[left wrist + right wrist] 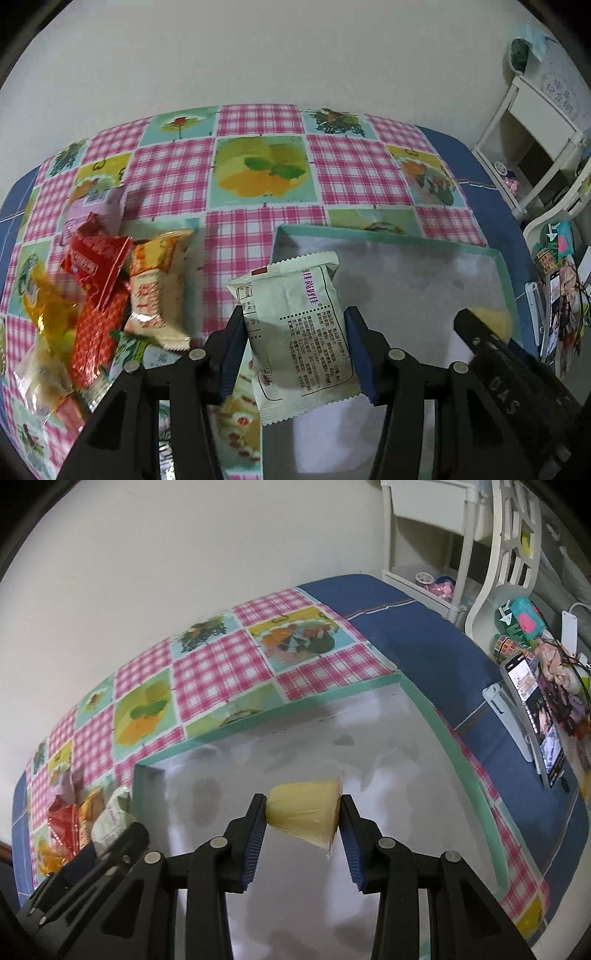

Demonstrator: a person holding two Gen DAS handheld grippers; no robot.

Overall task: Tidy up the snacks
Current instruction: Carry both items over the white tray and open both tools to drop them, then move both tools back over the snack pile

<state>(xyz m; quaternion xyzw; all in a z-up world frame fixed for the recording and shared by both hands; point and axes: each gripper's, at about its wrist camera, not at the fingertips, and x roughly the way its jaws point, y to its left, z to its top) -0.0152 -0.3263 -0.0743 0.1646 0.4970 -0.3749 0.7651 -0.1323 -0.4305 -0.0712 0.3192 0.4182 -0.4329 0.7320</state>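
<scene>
White packet (299, 332) clamped between left fingers (234, 343) | yellow cup (304, 810) between right fingers (255, 834)

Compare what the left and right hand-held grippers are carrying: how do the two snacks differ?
The left hand-held gripper holds a flat white packet printed with text; the right hand-held gripper holds a small yellow jelly cup, lying sideways. The packet is soft and sealed at its edges; the cup is rigid. Both hang over the grey tray.

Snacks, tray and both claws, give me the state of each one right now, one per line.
White snack packet: gripped in left claw, over tray.
Yellow jelly cup: on its side, gripped in right claw.
Tray: nothing seen lying in it.
Snack pile: loose on tablecloth.
</scene>
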